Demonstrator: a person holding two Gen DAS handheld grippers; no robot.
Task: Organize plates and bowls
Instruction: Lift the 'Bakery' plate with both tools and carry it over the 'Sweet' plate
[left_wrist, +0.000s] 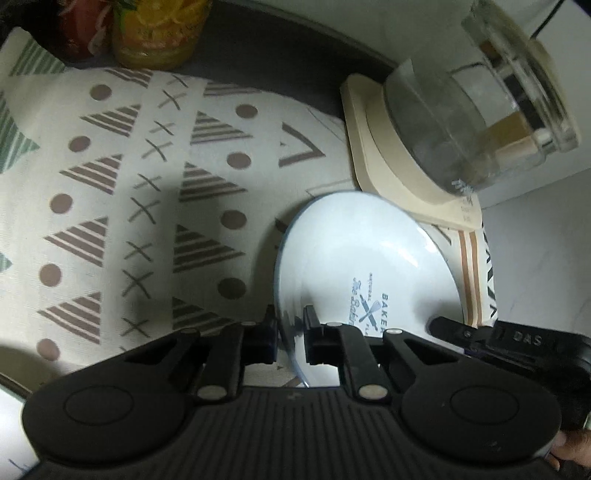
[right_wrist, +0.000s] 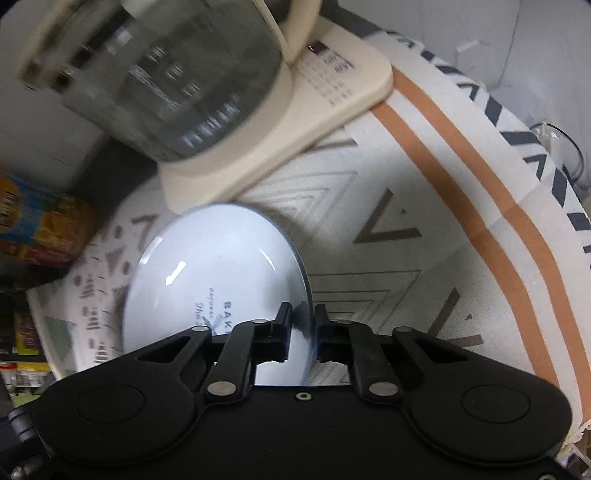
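A white plate (left_wrist: 354, 254) with a blue rim and a blue "BAKER" print is held above the patterned cloth. My left gripper (left_wrist: 290, 332) is shut on its near left rim. In the right wrist view the same plate (right_wrist: 210, 266) shows, and my right gripper (right_wrist: 303, 328) is shut on its right rim. The right gripper's black body also shows in the left wrist view (left_wrist: 517, 339) at the plate's far edge. No bowl is in view.
A glass kettle (left_wrist: 480, 110) on a cream base (left_wrist: 384, 162) stands just beyond the plate, also in the right wrist view (right_wrist: 166, 74). Snack packets (left_wrist: 155, 33) lie at the back left. The patterned tablecloth (left_wrist: 147, 184) covers the table; its edge (right_wrist: 517, 166) runs to the right.
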